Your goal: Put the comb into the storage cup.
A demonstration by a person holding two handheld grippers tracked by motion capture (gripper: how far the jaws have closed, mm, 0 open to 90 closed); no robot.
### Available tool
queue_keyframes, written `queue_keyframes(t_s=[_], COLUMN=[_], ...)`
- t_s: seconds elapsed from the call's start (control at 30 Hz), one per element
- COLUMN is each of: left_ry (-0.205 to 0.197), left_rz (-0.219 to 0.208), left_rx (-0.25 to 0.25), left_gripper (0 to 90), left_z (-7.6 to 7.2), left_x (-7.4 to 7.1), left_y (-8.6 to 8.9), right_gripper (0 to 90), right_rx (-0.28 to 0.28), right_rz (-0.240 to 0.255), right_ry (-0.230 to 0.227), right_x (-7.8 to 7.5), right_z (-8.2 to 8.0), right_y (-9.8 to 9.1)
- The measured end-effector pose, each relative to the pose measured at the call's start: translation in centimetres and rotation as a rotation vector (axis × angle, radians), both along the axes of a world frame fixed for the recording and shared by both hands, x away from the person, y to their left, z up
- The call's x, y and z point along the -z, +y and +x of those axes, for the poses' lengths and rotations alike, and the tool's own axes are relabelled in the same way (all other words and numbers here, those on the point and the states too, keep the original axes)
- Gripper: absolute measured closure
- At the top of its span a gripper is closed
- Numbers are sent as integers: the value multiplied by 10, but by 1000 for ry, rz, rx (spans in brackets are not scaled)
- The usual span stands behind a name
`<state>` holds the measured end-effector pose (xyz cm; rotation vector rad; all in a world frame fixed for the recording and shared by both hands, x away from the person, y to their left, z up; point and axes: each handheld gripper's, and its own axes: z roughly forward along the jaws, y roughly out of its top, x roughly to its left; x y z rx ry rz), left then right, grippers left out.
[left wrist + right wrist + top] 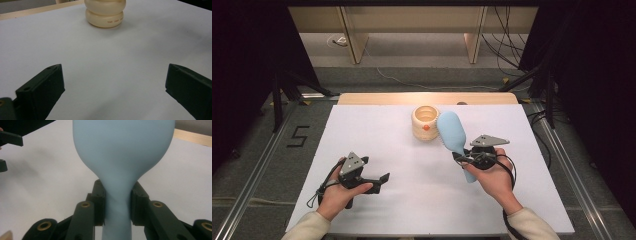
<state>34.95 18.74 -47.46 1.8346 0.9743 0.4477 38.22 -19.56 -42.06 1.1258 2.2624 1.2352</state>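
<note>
A light blue hairbrush is held up above the white table top, its wide head pointing toward the back. My right gripper is shut on its narrow handle. In the right gripper view the brush rises between the two pads, and my right gripper clamps its neck on both sides. A cream ribbed cup with an orange dot stands at the back centre, just left of the brush head. My left gripper is at the front left, open with nothing between its jaws. Beyond my left gripper, the cup stands farther off.
A wooden strip runs along the table's far edge. Black stands and cables are on the floor beyond and beside the table. A number 5 is marked on the floor at the left.
</note>
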Motion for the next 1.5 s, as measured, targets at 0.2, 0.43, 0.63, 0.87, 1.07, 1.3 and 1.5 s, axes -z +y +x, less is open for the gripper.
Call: queue_keyframes(t_s=[0.2, 0.43, 0.63, 0.87, 1.07, 1.3, 1.5], left_ry=[9, 7, 4, -3, -6, -14, -26], left_rz=[-6, -14, -29, -57, -74, -106, -113], left_rx=[3, -8, -20, -4, 9, 21, 25], left_gripper=[2, 0, 0, 0, 0, 0, 0], left_z=[0, 1, 2, 3, 5, 9, 16], left_x=[1, 0, -3, -9, -13, -20, -25], left_y=[0, 0, -1, -10, -15, -24, -31], right_gripper=[706, 707, 707, 707, 707, 706, 706], right_rx=[0, -10, -16, -20, -18, -23, -29], right_rz=[-2, 5, 17, 26, 37, 53, 61], right_ry=[-17, -43, -56, -71, -91, -104, -108], right_x=[1, 2, 3, 4, 5, 6, 9], right_z=[0, -1, 0, -1, -2, -3, -3], right_y=[3, 7, 9, 12, 16, 22, 25])
